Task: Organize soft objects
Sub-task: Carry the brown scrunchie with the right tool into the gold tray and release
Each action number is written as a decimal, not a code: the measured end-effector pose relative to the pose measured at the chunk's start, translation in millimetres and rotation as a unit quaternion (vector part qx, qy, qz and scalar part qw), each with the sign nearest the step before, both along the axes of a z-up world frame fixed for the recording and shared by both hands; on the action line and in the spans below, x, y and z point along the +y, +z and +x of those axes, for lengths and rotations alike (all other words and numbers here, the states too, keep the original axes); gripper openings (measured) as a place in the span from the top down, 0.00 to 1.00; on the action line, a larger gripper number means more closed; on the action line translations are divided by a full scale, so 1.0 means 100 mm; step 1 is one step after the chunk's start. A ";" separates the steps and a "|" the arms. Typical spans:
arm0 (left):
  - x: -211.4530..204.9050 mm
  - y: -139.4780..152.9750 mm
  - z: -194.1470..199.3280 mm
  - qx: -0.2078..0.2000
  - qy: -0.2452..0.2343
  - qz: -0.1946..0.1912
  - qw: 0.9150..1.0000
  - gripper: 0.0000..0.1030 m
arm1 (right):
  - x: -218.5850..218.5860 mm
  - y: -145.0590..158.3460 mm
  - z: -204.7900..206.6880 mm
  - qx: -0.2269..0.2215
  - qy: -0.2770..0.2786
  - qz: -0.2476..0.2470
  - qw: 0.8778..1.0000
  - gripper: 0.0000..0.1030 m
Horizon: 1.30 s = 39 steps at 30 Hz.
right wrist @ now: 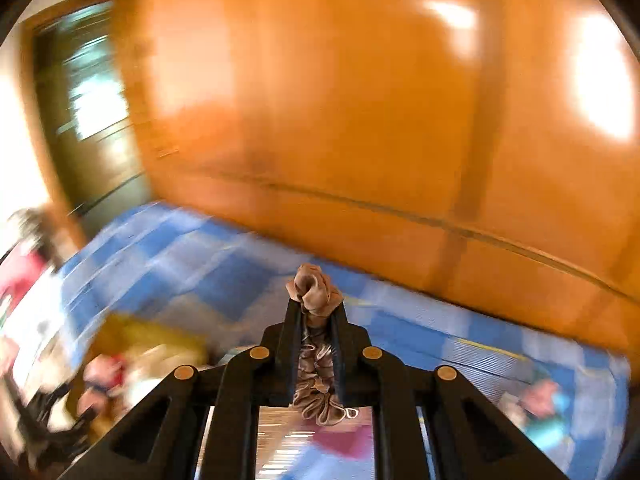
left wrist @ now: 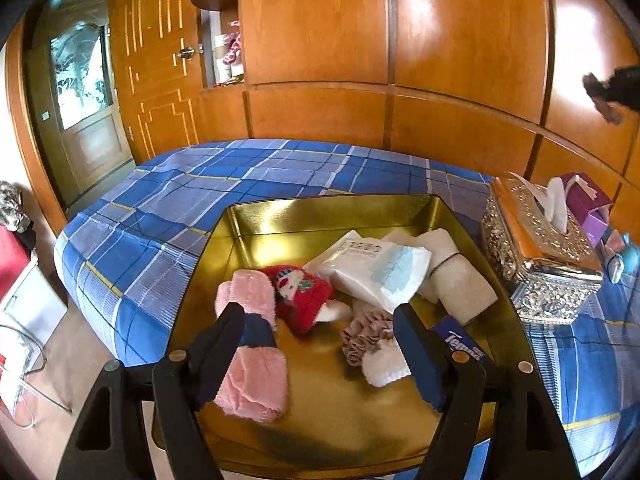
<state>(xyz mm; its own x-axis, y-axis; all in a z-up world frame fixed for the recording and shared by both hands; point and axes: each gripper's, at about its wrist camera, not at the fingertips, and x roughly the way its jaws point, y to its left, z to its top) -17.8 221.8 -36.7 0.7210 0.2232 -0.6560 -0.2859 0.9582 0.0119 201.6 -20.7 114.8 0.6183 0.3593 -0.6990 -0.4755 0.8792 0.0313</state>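
A gold tin tray [left wrist: 344,212] sits on a bed with a blue plaid sheet [left wrist: 168,204]. In the tray lie a pink towel roll [left wrist: 256,376], a red knitted plush [left wrist: 304,292], a white packet [left wrist: 376,268], a cream cloth roll [left wrist: 456,280], a dusty-pink scrunchie [left wrist: 366,334] and a white cloth [left wrist: 386,364]. My left gripper [left wrist: 320,324] is open above the tray, over the scrunchie and plush. My right gripper [right wrist: 316,308] is shut on a brown scrunchie [right wrist: 314,288], held high; it shows at the right edge of the left wrist view [left wrist: 604,98]. The right wrist view is motion-blurred.
An ornate silver tissue box [left wrist: 540,256] stands right of the tray, with a purple box [left wrist: 588,200] and teal items [left wrist: 624,260] behind it. Wooden wardrobe panels [left wrist: 400,40] back the bed. A door [left wrist: 80,92] is at the left; red and white items are on the floor.
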 end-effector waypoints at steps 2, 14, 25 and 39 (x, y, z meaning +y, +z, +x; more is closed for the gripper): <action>0.11 0.02 0.00 -0.003 0.015 -0.003 1.000 0.25 | 0.42 -0.18 -0.24 0.018 0.076 0.004 0.997 0.88; 0.77 0.21 -0.17 -0.038 0.117 -0.014 0.992 0.22 | 1.76 -1.73 -1.36 0.213 0.276 -0.025 0.937 0.84; 0.66 0.18 -0.13 -0.035 0.104 -0.007 0.994 0.19 | 1.66 -2.05 -1.42 0.235 0.247 -0.014 0.940 0.58; 0.14 0.23 -0.09 -0.038 0.013 -0.002 0.999 0.19 | 0.94 -1.47 -1.49 0.074 0.159 -0.015 0.984 0.58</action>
<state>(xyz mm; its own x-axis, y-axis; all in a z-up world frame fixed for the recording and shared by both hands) -26.5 235.9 -14.0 0.7632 0.2394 -0.6002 -0.3098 0.9507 -0.0147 53.1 73.4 -31.9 0.3689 0.4955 -0.7864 -0.7192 0.6881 0.0963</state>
